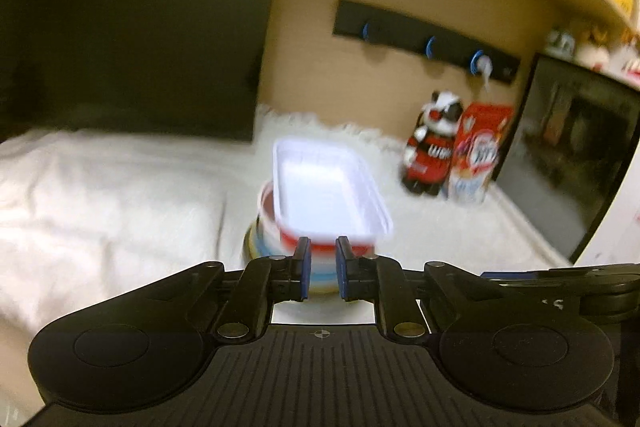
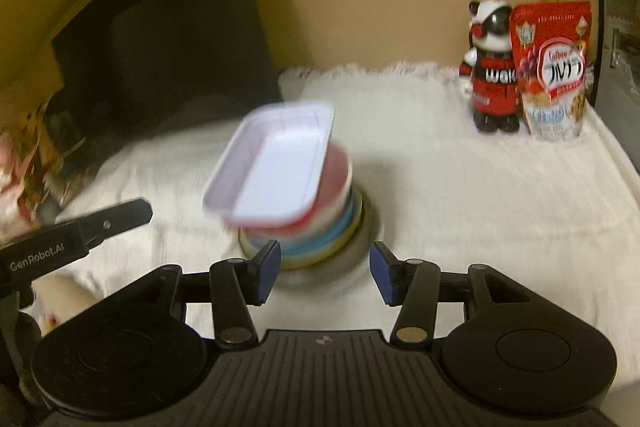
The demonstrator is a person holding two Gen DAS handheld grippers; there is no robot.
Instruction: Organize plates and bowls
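A white rectangular tray (image 1: pixel 328 187) (image 2: pixel 276 167) lies tilted on top of a red-and-white bowl (image 1: pixel 276 227) (image 2: pixel 338 175). The bowl sits on a stack of blue, yellow and grey plates (image 2: pixel 340 239) in the middle of a white cloth (image 2: pixel 480 187). In the left wrist view my left gripper (image 1: pixel 323 267) is shut with nothing in it, just in front of the stack's near side. My right gripper (image 2: pixel 326 269) is open and empty, its blue pads (image 2: pixel 270 267) level with the stack's near edge. The left gripper's finger (image 2: pixel 116 217) shows at the left of the right wrist view.
A panda figure (image 2: pixel 490 67) and a red cereal bag (image 2: pixel 554 71) stand at the back right of the cloth. A black panel (image 1: pixel 132 39) fills the back left and a dark appliance (image 1: pixel 572 155) stands at the right. A black power strip (image 1: pixel 424 43) hangs on the wall.
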